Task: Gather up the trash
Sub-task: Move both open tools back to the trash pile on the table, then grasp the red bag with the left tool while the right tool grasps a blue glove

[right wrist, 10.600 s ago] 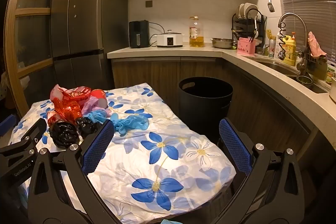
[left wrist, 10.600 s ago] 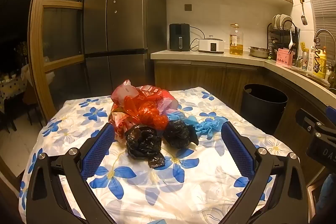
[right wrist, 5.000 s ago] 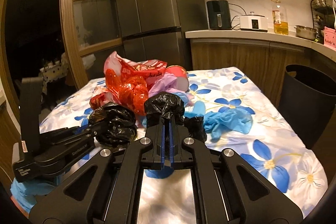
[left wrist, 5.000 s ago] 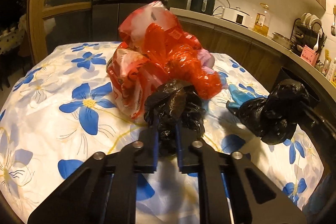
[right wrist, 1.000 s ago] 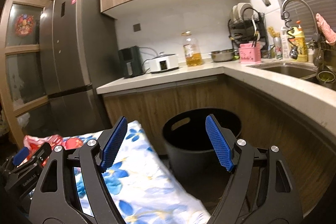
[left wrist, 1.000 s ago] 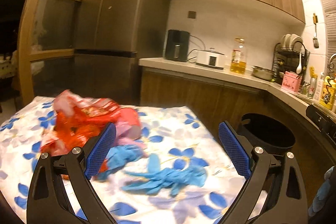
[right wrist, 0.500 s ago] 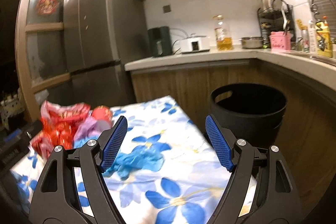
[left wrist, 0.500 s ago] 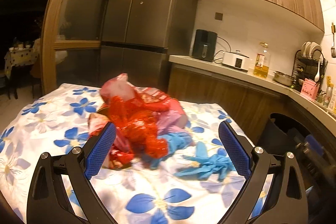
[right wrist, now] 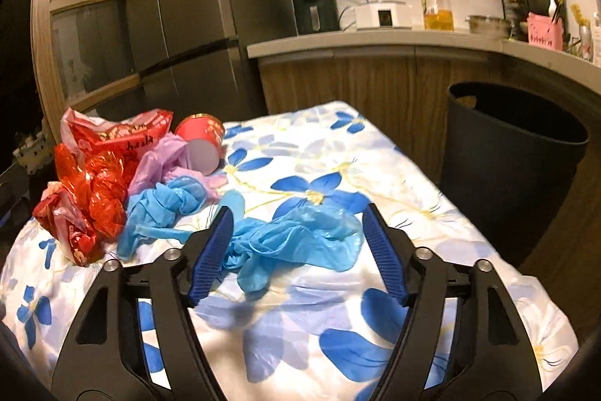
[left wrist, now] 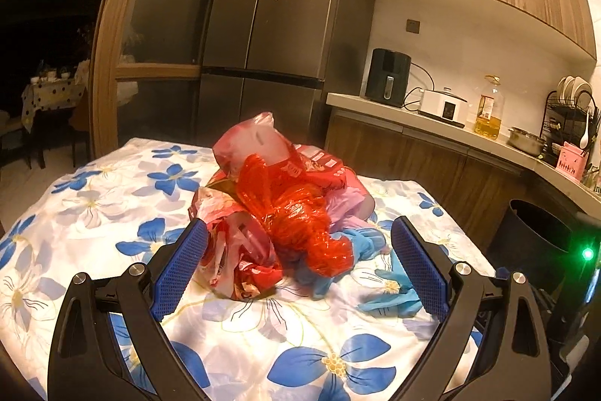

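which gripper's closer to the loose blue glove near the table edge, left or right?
Right. The right gripper is open with its jaws on either side of the blue glove. The left gripper is open in front of the red plastic bags, glove off to its right.

I count two grippers, the left gripper (left wrist: 298, 265) and the right gripper (right wrist: 296, 252), each with its two blue-padded fingers spread wide. On the one table (right wrist: 394, 175) I see two blue gloves: one glove (right wrist: 296, 239) between my right fingers, and another glove (right wrist: 165, 205) bunched beside the pile. There is one red cup (right wrist: 201, 141) lying on its side and one pink bag (right wrist: 161, 160). The red bags (left wrist: 289, 213) are crumpled together; I make out at least three, but cannot count them exactly. One black bin (right wrist: 511, 156) stands beside the table.
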